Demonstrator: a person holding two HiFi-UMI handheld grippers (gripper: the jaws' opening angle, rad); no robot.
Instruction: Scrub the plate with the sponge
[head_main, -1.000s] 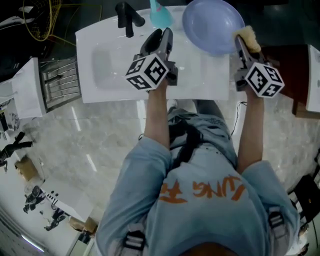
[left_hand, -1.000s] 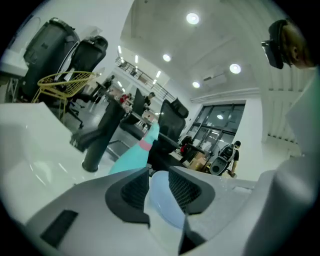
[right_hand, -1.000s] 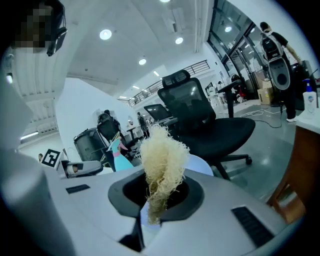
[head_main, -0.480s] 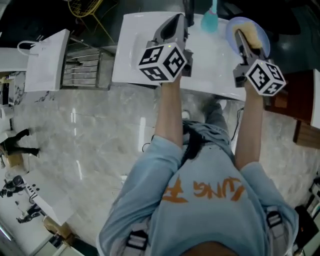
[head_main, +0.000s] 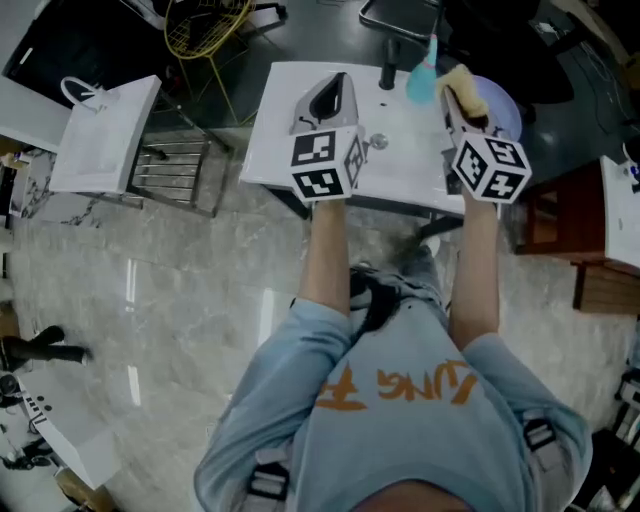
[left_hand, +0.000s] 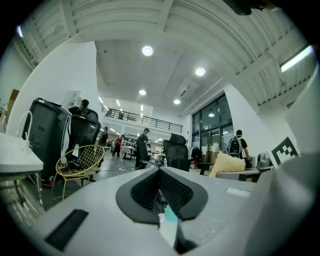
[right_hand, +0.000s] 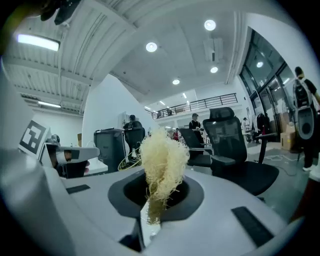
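Note:
My right gripper (head_main: 452, 92) is shut on a pale yellow fibrous sponge (head_main: 466, 90), which sticks up from its jaws in the right gripper view (right_hand: 162, 160). Below and beyond it, a lavender plate (head_main: 503, 112) lies at the right end of the white sink (head_main: 280, 130). My left gripper (head_main: 338, 82) is held up over the sink, shut with nothing in it; its jaws (left_hand: 160, 172) meet in the left gripper view. Both grippers point level, out into the room. The sponge (left_hand: 227, 164) also shows at the right of the left gripper view.
A teal bottle (head_main: 422, 75) and a dark faucet (head_main: 390, 70) stand at the sink's back edge. A metal rack (head_main: 175, 165) and a white bag (head_main: 105, 135) are to the left. A yellow wire chair (head_main: 205, 25) stands beyond. A brown cabinet (head_main: 560, 230) is on the right.
Both grippers have lifted up and away from the sink and plate, which now look smaller and lower. The left jaws, apart a second ago, are shut. The sponge stays in the right gripper.

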